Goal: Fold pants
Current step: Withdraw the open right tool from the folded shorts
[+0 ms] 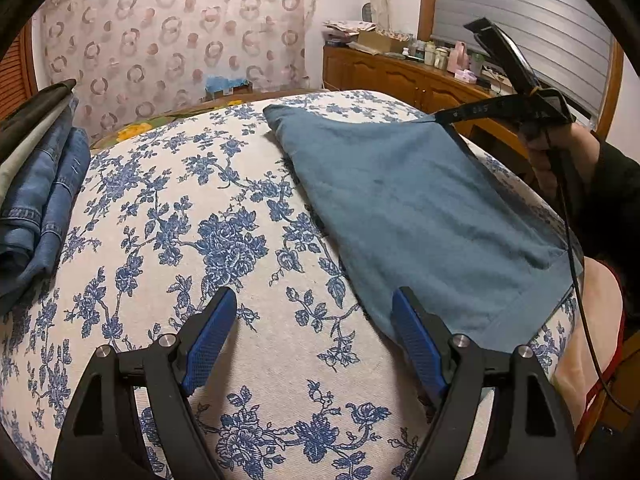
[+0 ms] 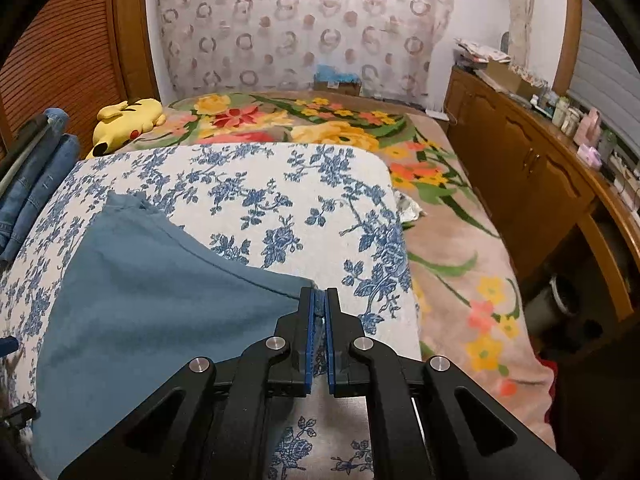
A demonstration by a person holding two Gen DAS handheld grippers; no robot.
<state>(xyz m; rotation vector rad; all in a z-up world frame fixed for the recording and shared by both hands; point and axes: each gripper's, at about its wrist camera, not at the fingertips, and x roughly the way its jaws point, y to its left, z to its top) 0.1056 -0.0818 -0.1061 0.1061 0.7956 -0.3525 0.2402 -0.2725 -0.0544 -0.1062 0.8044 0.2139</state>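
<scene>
Your pants [image 1: 420, 216] were a plain teal-blue, soft-looking fabric, folded flat into a broad panel with a stitched hem band along the near edge. They lay on the right half of the blue-flowered cover, one far corner lifted off it and pinched tight, the cloth sloping up from there toward that corner.

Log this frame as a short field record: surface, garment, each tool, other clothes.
surface: floral cover on bed
garment: blue pants, lying flat, one corner lifted
right tool: shut on the pants' corner
left tool: open, holding nothing, above the cover beside the pants' near edge
other clothes: jeans stacked at the left edge
other: yellow plush at the far left of the bed
</scene>
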